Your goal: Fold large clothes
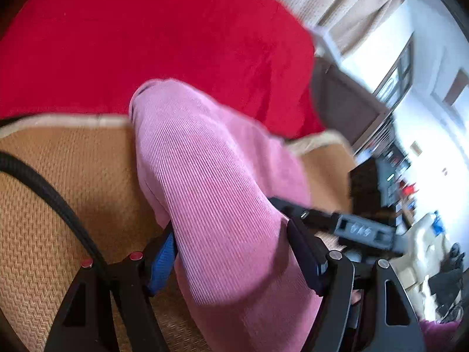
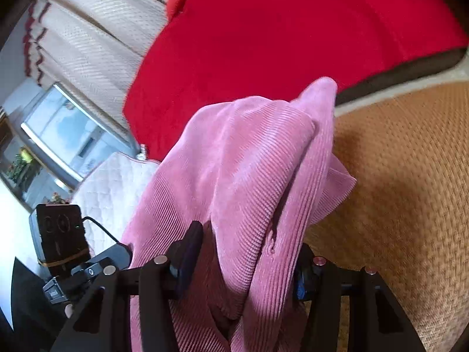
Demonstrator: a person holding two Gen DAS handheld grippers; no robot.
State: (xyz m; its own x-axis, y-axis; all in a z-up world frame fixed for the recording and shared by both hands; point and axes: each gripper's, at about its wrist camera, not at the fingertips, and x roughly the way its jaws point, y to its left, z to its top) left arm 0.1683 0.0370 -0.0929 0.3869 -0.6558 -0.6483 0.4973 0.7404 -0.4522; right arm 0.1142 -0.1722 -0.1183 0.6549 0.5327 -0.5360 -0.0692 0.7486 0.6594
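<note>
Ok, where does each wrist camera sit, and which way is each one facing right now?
Left wrist: sits on the left gripper, looking along its fingers at the pink corduroy garment, red blanket and woven mat; the other gripper's camera unit shows at right.
Right wrist: on the right gripper, facing the same garment, curtains beyond.
Shared: garment, blanket, mat.
</note>
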